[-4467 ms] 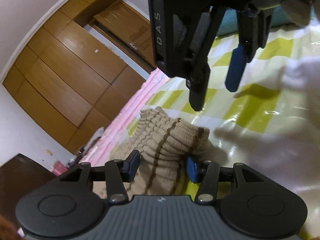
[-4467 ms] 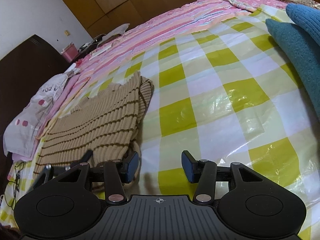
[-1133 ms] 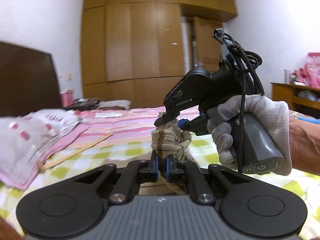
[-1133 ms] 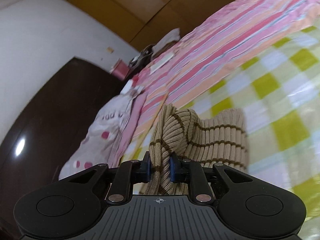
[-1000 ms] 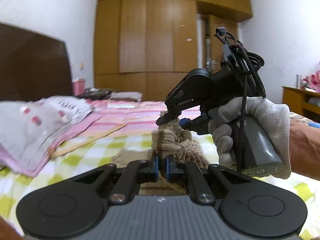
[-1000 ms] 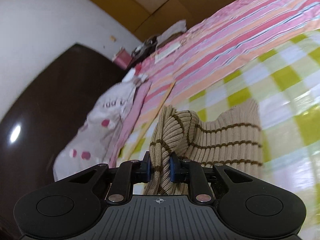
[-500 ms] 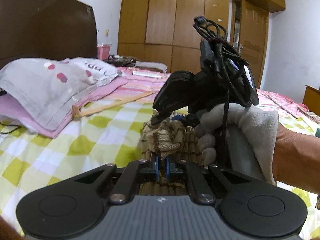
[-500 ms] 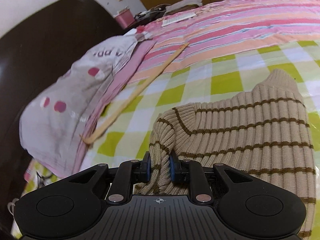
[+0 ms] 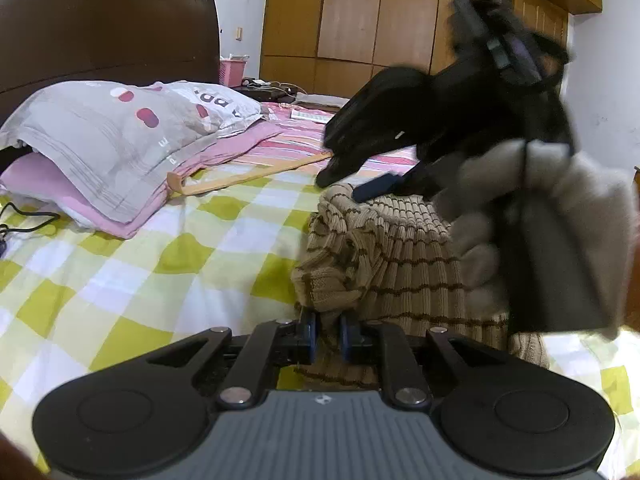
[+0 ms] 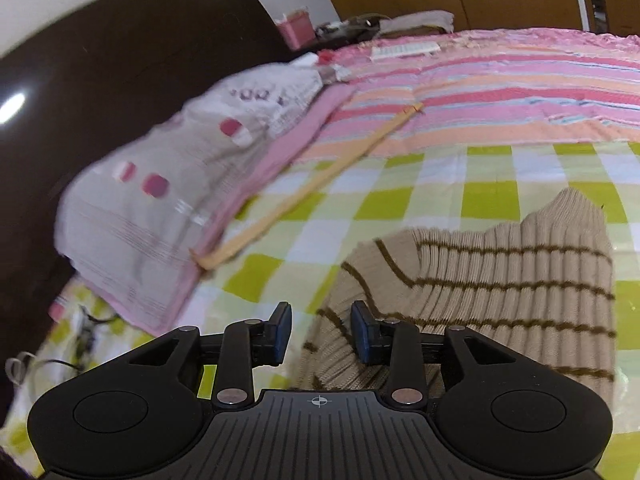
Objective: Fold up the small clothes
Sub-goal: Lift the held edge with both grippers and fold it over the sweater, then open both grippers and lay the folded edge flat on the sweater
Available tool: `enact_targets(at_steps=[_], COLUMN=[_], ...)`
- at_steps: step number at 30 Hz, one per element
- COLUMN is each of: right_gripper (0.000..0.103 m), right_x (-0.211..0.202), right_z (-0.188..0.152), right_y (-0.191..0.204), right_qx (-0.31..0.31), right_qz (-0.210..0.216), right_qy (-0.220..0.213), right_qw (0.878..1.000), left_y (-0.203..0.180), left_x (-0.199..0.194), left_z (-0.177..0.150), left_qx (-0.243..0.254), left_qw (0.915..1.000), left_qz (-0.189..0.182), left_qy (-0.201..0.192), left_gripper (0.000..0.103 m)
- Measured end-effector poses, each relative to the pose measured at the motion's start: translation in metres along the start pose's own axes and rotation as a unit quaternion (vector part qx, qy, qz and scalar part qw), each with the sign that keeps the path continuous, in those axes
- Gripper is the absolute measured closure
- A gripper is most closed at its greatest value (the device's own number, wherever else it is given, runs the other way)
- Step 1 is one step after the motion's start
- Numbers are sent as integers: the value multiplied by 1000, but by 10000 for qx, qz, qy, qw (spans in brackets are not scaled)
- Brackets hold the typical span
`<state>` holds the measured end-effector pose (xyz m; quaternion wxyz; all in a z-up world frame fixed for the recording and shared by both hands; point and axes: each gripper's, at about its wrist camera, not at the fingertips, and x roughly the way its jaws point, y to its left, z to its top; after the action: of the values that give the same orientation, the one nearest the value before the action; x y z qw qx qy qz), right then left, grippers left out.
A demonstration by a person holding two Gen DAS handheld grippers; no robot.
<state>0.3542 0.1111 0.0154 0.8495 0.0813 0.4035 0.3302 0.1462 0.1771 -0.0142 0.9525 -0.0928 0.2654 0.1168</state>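
Observation:
A beige ribbed sweater (image 9: 400, 256) with thin brown stripes lies folded over on the checked sheet (image 9: 160, 280). My left gripper (image 9: 328, 332) sits low at its near edge. Its jaws are opening, but a bunched fold of knit still stands pinched between the blue pads. In the right wrist view the sweater (image 10: 500, 288) lies flat. My right gripper (image 10: 322, 334) hovers over its left edge; its jaws are opening, and the pads stand clear of the cloth below. Blurred in the left wrist view, the right gripper (image 9: 352, 182) sits over the sweater's far side in a gloved hand (image 9: 540, 240).
A grey pillow (image 9: 112, 136) with pink spots rests on pink bedding at the left, against a dark headboard (image 9: 100, 28). A thin wooden stick (image 10: 320, 184) lies between pillow and sweater. A black cable (image 9: 24, 220) trails at the far left. Wooden wardrobes (image 9: 360, 20) stand behind.
Both grippers came down and brought the sweater's lifted fold onto the bed. The right jaws parted and let the knit go. The left pads have spread slightly.

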Motion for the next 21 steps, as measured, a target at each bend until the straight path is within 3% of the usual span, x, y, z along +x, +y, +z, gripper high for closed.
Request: enact_targets(at_steps=[6,11,17,21], right_gripper=[69,69,69,64], right_x=[-48,-77,-96,-103], right_z=[6,-12,-32,-39], right_y=[-8,-18,-36,-47], right_qx=[-134,-656,-668,-707], right_qz=[199,-171,-427,-644], right_qy=[-250,-257,-241,-296], right_qw=[9994,9974,9966,9950], left_y=[2,1,-28,-41], left_x=[-18,-43,-19,18], left_z=[2,9,35,40], left_qx=[-128,-6,486,675], left_qw=[9998,9979,9961,9960], left_qz=[106,355,-132,-355], left_qy=[-108,-541,-727,-469], left_gripper=[80,80,80,80])
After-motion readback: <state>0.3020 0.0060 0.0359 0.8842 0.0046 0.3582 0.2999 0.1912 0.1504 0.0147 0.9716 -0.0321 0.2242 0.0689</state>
